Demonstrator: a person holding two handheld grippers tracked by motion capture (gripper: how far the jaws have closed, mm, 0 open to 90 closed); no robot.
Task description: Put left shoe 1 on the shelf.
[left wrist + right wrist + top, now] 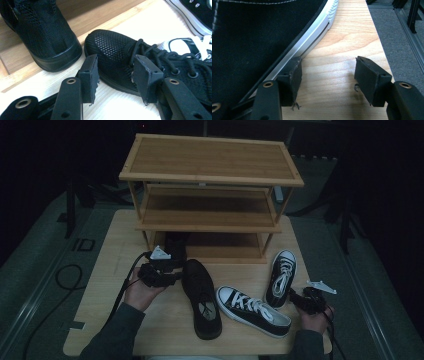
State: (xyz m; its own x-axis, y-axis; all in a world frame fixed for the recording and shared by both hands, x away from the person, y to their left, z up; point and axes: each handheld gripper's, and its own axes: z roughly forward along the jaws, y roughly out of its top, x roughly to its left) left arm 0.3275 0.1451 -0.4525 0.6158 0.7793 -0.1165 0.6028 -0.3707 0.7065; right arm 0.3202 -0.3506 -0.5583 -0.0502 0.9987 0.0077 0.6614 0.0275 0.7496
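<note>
- High view: your left gripper [172, 270] hangs just above the toe of the black mesh shoe [201, 297], which lies on the counter [110, 285] near the bottom shelf of the wooden shoe rack [210, 195].
- The other black mesh shoe [176, 245] already stands on that bottom shelf, just left of the one on the counter.
- In the left gripper view your jaws are apart. The toe of the shoe sits between them, but the pads [89, 75] do not press on it.
- This shoe looks light. I think the mesh top is soft and will squash, and the sole edge is stiffer.
- Take hold at the heel rim or across the sole, not on the laces.
- Your right gripper [300, 299] rests at the right, close to the two black-and-white sneakers [252, 310].
- Its jaws are apart with only bare counter between them. One pad [293, 72] sits right beside a white sneaker sole; I cannot tell if they touch.
</note>
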